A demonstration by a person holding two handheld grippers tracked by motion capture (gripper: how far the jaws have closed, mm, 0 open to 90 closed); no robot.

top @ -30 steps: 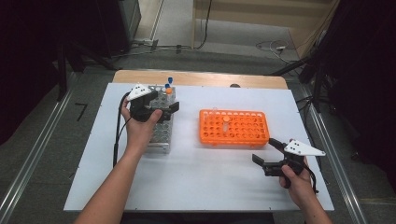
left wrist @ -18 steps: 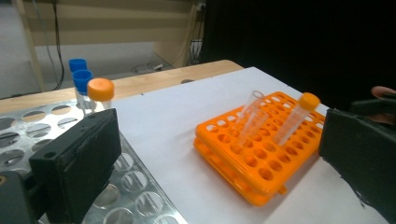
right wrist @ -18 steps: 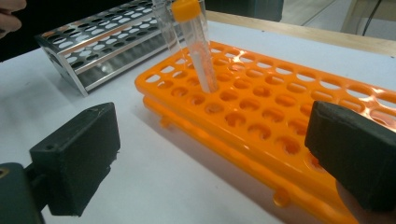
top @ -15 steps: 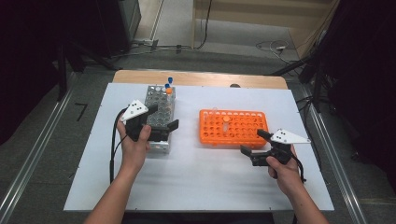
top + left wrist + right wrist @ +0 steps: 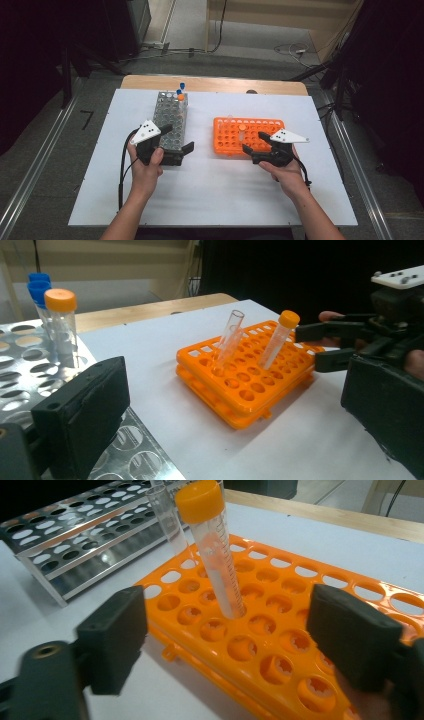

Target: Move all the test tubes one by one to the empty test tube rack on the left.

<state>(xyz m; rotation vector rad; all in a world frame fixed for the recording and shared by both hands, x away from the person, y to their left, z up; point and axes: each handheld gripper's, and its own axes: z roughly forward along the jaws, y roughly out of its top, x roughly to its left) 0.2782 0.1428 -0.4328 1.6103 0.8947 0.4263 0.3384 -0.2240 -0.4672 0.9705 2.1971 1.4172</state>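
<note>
Right gripper [image 5: 256, 145]: jaws have just been closing, apart, flanking the orange-capped tube [image 5: 212, 545] in the orange rack [image 5: 248, 135], pads clear. Left gripper [image 5: 177, 139]: jaws wide, empty, at the metal rack [image 5: 170, 117].

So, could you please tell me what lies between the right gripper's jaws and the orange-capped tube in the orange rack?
Nothing but empty holes of the orange rack: in the right gripper view the right gripper stands open, short of the orange-capped tube, with no other tube between.

The high view looks forward and down on the whole table [image 5: 210, 200]. Each claw view looks along its own jaws, close and low; both share the orange rack [image 5: 250, 385], seen from opposite sides.
</note>
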